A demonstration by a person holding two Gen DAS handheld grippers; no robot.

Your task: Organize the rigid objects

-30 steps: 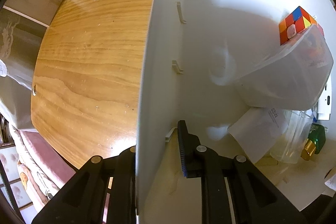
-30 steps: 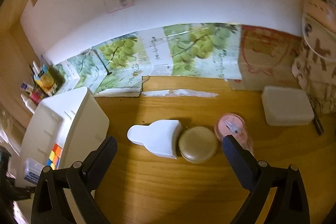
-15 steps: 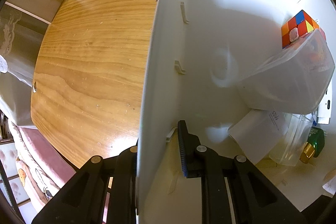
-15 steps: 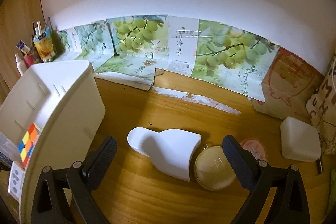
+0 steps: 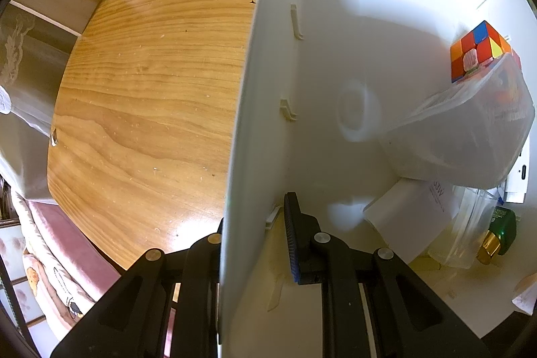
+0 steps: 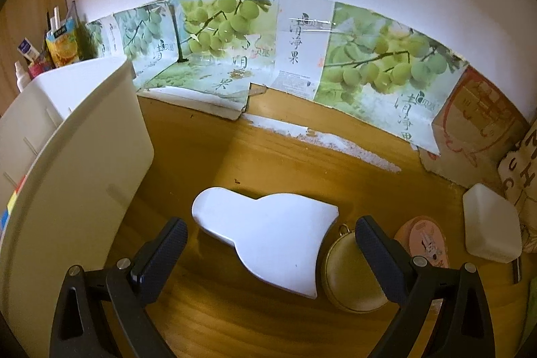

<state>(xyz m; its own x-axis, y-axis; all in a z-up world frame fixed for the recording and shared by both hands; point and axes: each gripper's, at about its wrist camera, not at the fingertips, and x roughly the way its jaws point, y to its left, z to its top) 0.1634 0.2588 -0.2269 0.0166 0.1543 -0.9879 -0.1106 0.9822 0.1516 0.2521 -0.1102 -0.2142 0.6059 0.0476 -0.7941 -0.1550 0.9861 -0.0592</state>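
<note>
Jaws of the left gripper [image 5: 255,223] are clamped on the side wall of a white bin [image 5: 241,130] — one finger outside the wall, the blue-padded finger [image 5: 290,244] inside. Jaws of the right gripper [image 6: 268,244] stand wide apart and hold nothing; they hover over a white flat piece [image 6: 268,237] lying on the wooden table [image 6: 285,163].

Bin contents, left wrist view: a colour cube [image 5: 478,51] at the far wall, resting against a cloudy plastic box [image 5: 470,136]; below these, a white card [image 5: 416,217], a clear cup [image 5: 466,234] and a green bottle with a gold cap [image 5: 500,234].

Table, right wrist view: the bin stands at the left. Just beside the white flat piece lies a round gold case [image 6: 352,277], partly hidden by the right finger [image 6: 379,257]; next come a pink round tin [image 6: 426,240] and — further right — a white box [image 6: 490,223]. Grape-printed cardboard [image 6: 235,32] lines the wall behind.
</note>
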